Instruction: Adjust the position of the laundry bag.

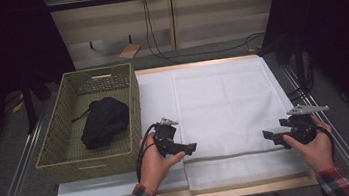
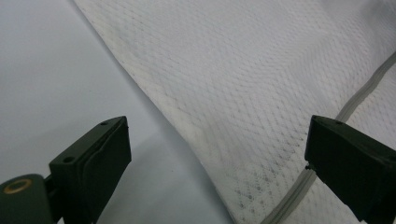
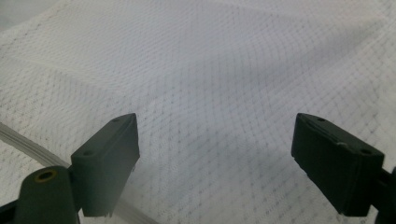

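- Left gripper (image 1: pixel 192 147) is sitting in the person's left hand (image 1: pixel 154 163) at the near table edge, jaws standing wide apart, nothing between the pads.
- White mesh cloth (image 1: pixel 224 107) is lying flat directly ahead of this gripper; its left border is running just under the jaw tips, with the grey hem strip (image 2: pixel 327 140) crossing near one jaw.
- Right gripper (image 1: pixel 266 135) is resting in the right hand (image 1: pixel 315 149), jaws gaping wide, nothing pinched; mesh cloth is spreading beneath and ahead of them.
- The two grippers are pointing toward each other across the cloth's near end, well apart.
- Beyond the left gripper, on its outer side, a woven basket (image 1: pixel 61 137) is holding a dark bundled garment (image 1: pixel 105 121).
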Demonstrator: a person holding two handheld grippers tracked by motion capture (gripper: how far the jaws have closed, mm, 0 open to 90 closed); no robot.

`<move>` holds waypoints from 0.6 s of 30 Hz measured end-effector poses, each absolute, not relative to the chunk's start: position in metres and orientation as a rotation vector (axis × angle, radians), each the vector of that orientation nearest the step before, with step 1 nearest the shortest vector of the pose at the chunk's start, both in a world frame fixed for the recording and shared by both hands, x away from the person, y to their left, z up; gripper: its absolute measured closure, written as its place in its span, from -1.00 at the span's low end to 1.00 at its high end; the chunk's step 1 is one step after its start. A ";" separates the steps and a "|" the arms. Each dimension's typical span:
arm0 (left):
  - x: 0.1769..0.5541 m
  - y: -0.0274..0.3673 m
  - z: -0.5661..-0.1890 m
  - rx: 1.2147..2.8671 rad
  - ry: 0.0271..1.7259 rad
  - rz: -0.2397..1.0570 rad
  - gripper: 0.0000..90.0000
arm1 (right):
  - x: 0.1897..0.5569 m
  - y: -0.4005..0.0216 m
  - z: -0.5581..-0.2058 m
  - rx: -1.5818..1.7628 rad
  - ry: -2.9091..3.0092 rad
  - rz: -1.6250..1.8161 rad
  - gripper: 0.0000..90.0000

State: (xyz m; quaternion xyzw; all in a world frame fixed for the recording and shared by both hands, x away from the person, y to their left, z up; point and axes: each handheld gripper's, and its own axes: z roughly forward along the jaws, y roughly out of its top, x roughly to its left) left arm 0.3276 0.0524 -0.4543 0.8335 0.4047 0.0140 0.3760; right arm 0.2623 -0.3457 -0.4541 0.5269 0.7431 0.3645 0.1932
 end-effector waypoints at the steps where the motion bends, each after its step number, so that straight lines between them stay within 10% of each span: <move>1: 0.329 0.051 -0.454 2.132 1.040 0.037 -0.85 | 0.262 -0.345 -0.454 1.481 2.082 1.020 -0.65; 18: 0.375 0.035 -0.451 2.068 1.139 0.024 -0.79 | 0.263 -0.343 -0.450 1.460 2.072 1.045 -0.66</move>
